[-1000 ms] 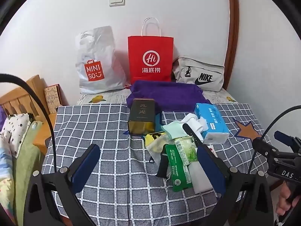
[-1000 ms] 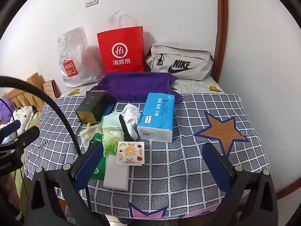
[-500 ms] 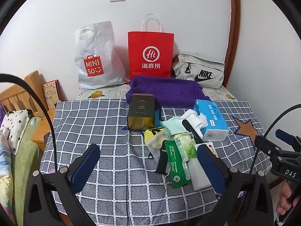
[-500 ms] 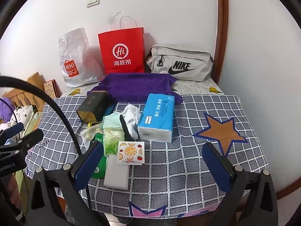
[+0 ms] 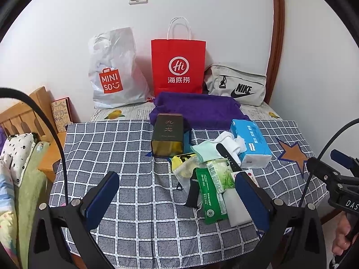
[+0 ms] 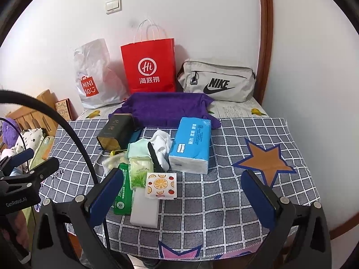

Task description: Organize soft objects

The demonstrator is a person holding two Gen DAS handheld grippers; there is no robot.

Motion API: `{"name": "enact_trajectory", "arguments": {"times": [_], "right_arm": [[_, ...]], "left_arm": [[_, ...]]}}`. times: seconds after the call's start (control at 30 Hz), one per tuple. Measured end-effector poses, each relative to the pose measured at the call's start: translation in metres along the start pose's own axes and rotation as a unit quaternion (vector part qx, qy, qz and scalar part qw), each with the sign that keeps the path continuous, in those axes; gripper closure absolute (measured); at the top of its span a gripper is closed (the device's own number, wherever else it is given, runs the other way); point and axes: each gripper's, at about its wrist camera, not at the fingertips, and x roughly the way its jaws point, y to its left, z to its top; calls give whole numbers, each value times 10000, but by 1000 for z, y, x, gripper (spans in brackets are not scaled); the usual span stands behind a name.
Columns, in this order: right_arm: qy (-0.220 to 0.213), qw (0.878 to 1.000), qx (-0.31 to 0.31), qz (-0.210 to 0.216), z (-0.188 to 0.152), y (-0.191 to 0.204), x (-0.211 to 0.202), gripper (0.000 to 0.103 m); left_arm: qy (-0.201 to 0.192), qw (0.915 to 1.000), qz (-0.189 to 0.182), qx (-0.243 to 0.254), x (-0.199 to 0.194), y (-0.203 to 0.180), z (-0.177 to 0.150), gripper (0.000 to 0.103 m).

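Note:
A pile lies mid-table on the checked cloth [image 5: 125, 152]: a blue tissue pack [image 5: 251, 142] [image 6: 193, 143], white socks [image 5: 231, 141] [image 6: 162, 142], a mint cloth [image 5: 205, 150] [image 6: 136, 149], green wet-wipe packs [image 5: 209, 198] [image 6: 140, 173], a white sponge block [image 6: 143, 210] and an orange-print sachet [image 6: 161, 185]. A purple towel [image 5: 197, 109] [image 6: 168, 107] lies behind. My left gripper [image 5: 177, 198] is open and empty above the near table edge. My right gripper [image 6: 181, 196] is open and empty above the front of the table.
A dark tin [image 5: 167, 134] stands left of the pile. Against the wall stand a white Miniso bag [image 5: 114, 71], a red paper bag [image 5: 178, 67] and a grey Nike pouch [image 5: 237, 85]. A wooden bed with bedding [image 5: 20, 148] is at the left.
Both grippers have drawn back and risen slightly, so the table looks a little farther. Nothing on the table has moved. Both stay open.

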Motion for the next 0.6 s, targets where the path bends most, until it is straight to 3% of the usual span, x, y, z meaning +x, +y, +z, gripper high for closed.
{"name": "enact_trajectory", "arguments": {"times": [0.6], "right_arm": [[44,10000,36,-16,-1,-1,2,0]], "left_arm": [[10,10000,75,-15,-1,-2,0,0]]}}
